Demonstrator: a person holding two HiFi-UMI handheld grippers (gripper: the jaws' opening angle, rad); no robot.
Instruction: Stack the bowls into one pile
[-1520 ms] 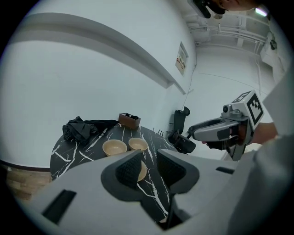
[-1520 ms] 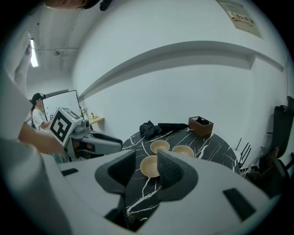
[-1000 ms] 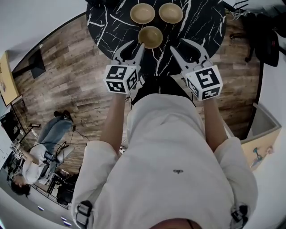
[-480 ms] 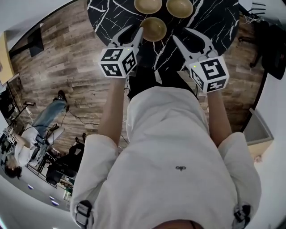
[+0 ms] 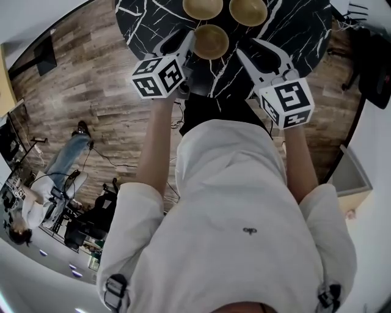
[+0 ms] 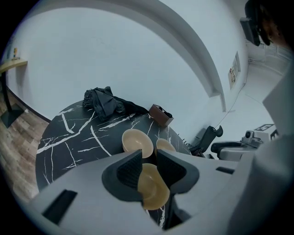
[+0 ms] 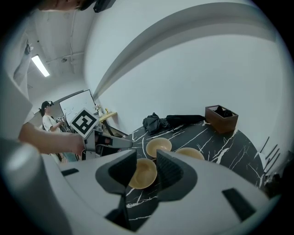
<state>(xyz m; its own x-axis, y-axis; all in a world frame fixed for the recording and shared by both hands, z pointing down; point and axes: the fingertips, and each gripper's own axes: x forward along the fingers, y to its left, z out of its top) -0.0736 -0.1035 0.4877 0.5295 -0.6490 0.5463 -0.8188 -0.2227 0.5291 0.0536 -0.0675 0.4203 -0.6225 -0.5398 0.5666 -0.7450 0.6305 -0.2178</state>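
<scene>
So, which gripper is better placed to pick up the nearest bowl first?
Probably the left. The left gripper has its open jaws right beside the rim of the nearest bowl. The right gripper is open too, but sits farther back from it.

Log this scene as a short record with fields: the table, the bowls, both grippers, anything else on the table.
Surface: round black table with white veins
Bowls: three tan ones, all apart, none stacked: near bowl, far left bowl, far right bowl
Left: left hand-held gripper, jaws slightly apart, empty, close beside the near bowl's left side
Right: right hand-held gripper, jaws apart, empty, over the table's near part
Extras: dark cloth and brown box at the far side
</scene>
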